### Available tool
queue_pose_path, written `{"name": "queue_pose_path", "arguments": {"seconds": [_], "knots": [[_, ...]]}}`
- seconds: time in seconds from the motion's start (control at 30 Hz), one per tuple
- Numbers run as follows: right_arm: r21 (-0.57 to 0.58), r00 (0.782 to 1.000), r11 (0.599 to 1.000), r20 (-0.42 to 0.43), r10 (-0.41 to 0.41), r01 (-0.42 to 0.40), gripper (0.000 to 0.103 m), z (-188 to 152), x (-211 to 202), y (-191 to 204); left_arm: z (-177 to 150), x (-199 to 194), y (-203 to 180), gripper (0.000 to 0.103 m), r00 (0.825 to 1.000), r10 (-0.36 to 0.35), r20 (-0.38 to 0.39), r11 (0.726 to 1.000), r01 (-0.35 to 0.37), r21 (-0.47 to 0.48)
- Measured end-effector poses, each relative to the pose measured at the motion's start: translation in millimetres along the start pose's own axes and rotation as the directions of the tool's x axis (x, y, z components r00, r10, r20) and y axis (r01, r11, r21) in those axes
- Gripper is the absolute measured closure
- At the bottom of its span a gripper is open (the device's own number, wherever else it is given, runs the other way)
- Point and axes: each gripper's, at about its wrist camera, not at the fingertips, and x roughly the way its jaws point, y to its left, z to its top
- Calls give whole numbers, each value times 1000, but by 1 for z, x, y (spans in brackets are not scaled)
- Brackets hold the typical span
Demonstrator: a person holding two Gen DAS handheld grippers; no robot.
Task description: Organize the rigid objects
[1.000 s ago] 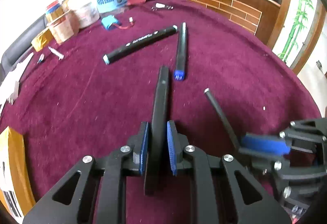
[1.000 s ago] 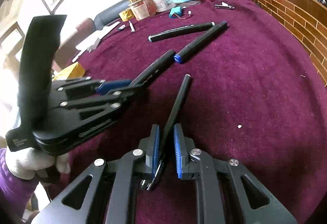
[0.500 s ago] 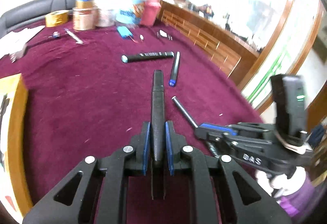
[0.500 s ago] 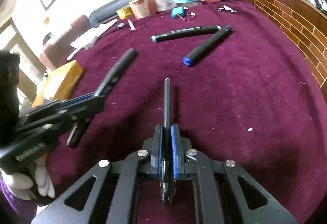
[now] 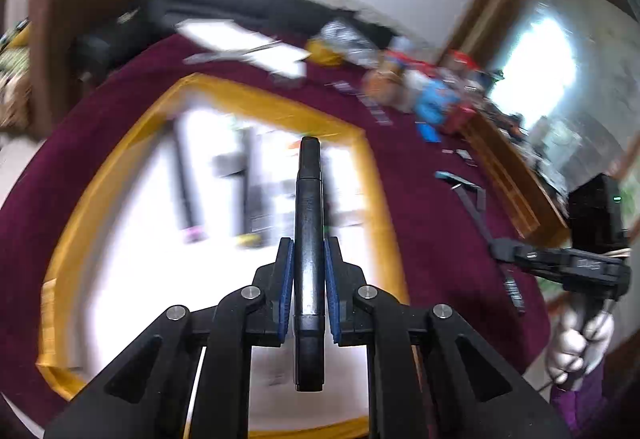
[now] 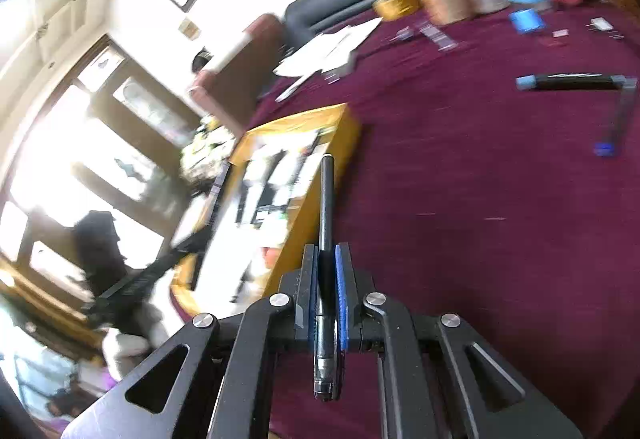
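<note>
A: Status on the pen sort?

B: Midway. Left gripper [image 5: 307, 291] is clamped on a thick black marker [image 5: 307, 239], blue pads pressed on the barrel. The marker's tip hangs over the yellow-rimmed box [image 5: 224, 95], not yet let go.

A: Right side?

B: Right gripper [image 6: 326, 295] is closed tight on a thin black pen [image 6: 326, 215]. It sits over the maroon tablecloth [image 6: 480, 219], just beside the box's near wall [image 6: 340, 135], with the pen tip over the rim. Judging by that, it drops second.

A: Anything in the box already?

B: Yes, a few dark pen-like sticks lie on its white floor. Heavy motion blur, so no reliable count.

A: What's left on the table?

B: Two markers well away from the box: one with a light-blue cap [image 6: 568, 82], one with a dark-blue end [image 6: 618, 119], ends nearly touching in an L. Clutter at the far edge (tins, tape rolls, papers) is probably not part of this.

A: So?

B: Two in hand to place, two more to fetch.
</note>
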Motion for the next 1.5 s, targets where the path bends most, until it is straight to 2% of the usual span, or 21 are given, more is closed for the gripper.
{"name": "queue_pose_path", "arguments": {"seconds": [0.07,0.17,0.37,0.67,0.8,0.9,0.93,0.97,1.03,1.1,1.17,1.2,1.27,1.33,1.4,1.43,1.47,1.5], "knots": [[4,998,998,-41,57,-57,95,6,23,21,-3,4,20,91,999,47,-20,998,-47,-29],[15,988,993,-100,115,-114,95,11,59,50,-4,14,40,91,996,69,-56,996,-72,-56],[31,968,989,-205,145,-141,95,13,130,93,-2,28,53,91,991,96,-97,991,-104,-86],[59,948,996,-305,88,-74,95,28,209,119,-2,18,64,91,996,64,-62,989,-72,-132],[41,943,998,-327,63,-52,95,29,225,126,2,22,64,90,992,99,-71,985,-108,-136],[39,940,998,-336,52,-42,94,26,233,130,3,21,65,81,994,90,-66,982,-99,-161],[33,940,999,-336,52,-43,92,26,235,131,4,19,65,75,994,86,-63,980,-96,-172],[19,944,999,-328,43,-39,92,24,232,132,4,14,63,66,996,73,-48,979,-81,-187],[-20,951,999,-308,24,-32,91,26,223,136,4,4,60,58,998,68,-12,980,-69,-187],[-61,961,998,-275,16,-34,91,29,210,139,5,-12,53,56,996,83,45,983,-74,-170],[-113,973,993,-230,-1,-26,88,32,192,140,5,-25,44,49,991,93,96,986,-78,-148],[-138,979,990,-203,-10,-18,82,34,181,139,4,-29,39,47,989,98,112,987,-82,-135],[-175,990,985,-140,-32,7,74,36,157,133,3,-34,25,46,986,96,138,992,-83,-98],[-199,996,979,-71,-54,39,73,37,134,125,1,-35,7,46,986,77,145,996,-71,-46],[-226,994,968,41,-102,109,71,35,102,113,-3,-31,-14,46,988,58,140,998,-61,14],[-234,986,960,104,-131,152,67,33,86,108,-4,-29,-22,46,990,51,135,998,-57,37],[-234,966,948,194,-172,215,51,29,62,100,-6,-25,-34,46,992,40,123,997,-48,68],[-227,947,939,249,-201,258,29,25,46,93,-8,-20,-44,46,994,25,108,995,-35,93]]}}
